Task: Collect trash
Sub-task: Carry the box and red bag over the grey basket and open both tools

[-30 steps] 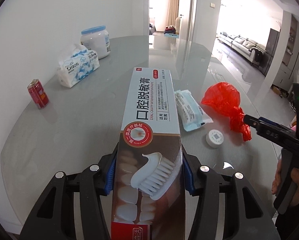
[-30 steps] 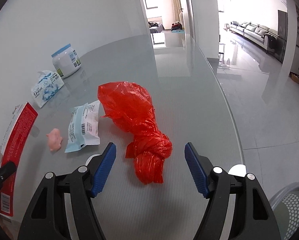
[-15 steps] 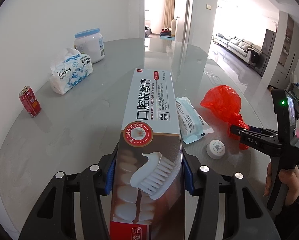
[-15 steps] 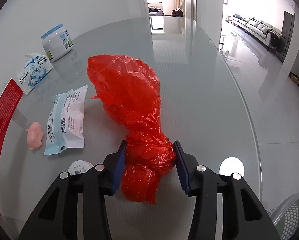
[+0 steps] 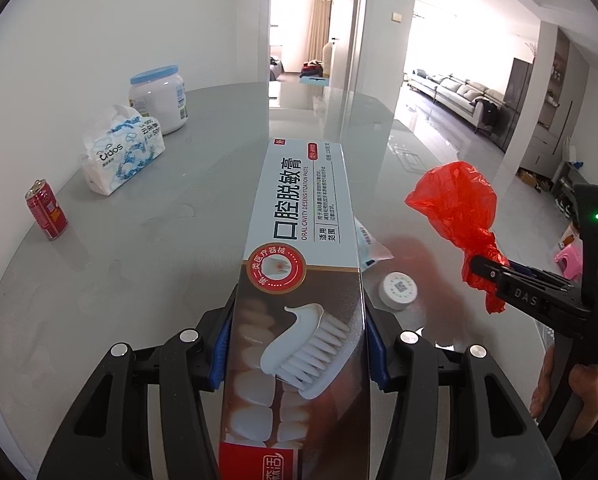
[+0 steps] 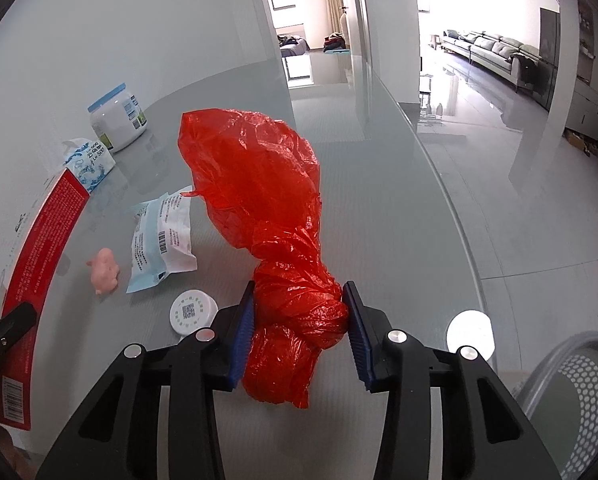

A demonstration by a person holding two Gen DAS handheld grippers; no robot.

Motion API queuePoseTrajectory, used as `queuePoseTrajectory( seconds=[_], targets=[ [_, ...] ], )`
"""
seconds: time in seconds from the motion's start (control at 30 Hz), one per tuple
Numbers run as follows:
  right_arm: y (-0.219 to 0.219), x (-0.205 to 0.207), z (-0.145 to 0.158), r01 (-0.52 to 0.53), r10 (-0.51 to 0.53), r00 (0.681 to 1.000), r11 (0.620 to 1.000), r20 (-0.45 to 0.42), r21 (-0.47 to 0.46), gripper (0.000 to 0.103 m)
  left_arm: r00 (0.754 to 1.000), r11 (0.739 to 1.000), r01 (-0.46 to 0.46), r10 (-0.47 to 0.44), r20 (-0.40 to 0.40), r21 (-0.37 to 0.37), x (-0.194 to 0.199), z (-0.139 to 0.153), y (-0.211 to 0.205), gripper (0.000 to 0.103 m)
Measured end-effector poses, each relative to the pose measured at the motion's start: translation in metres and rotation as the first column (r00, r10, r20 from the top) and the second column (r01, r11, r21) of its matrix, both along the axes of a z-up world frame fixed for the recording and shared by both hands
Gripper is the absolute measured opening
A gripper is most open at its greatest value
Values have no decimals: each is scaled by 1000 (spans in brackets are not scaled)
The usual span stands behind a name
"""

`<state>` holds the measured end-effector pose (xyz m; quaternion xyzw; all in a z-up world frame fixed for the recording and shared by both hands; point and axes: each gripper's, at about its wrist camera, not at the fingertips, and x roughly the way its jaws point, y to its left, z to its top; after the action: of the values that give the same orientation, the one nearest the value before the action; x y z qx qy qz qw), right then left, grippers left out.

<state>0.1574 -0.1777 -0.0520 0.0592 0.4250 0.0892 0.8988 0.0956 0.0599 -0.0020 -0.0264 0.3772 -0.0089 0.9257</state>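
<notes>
A long toothpaste box [image 5: 303,208] sticks forward out of my left gripper [image 5: 298,346], whose blue pads are shut on its sides just above the grey glass table [image 5: 159,264]. My right gripper [image 6: 300,332] is shut on the knotted neck of a red plastic bag [image 6: 259,184]. In the left wrist view the red plastic bag [image 5: 455,204] hangs clear of the tabletop from the right gripper [image 5: 481,266]. The box's red end [image 6: 39,264] shows at the left edge of the right wrist view.
A blue-white packet [image 6: 161,236], a white round cap [image 6: 191,312] and a small pink lump [image 6: 105,270] lie on the table. A tissue pack [image 5: 123,156], a white jar [image 5: 159,98] and a red can [image 5: 45,210] stand by the wall. A mesh bin [image 6: 579,392] sits below the table's right edge.
My right gripper's wide jaws came down around the red bag's knot, shut on it and raised the bag off the table. The left gripper kept hold of the box.
</notes>
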Motion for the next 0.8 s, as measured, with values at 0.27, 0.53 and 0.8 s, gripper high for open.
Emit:
queuePoseTrajectory(
  seconds=[0.27, 0.53, 0.8],
  targets=[
    [-55, -63, 10, 126, -127, 992, 992, 22, 24, 41, 995, 995, 101, -101, 17, -7, -16, 5, -38, 51],
    [-124, -125, 13, 285, -287, 957, 958, 35, 41, 41, 970, 970, 242, -242, 16, -3, -28, 5, -99, 51],
    [-185, -181, 6, 430, -431, 902, 902, 26, 35, 41, 913, 913, 407, -407, -12, -4, -36, -7, -175, 51]
  ],
)
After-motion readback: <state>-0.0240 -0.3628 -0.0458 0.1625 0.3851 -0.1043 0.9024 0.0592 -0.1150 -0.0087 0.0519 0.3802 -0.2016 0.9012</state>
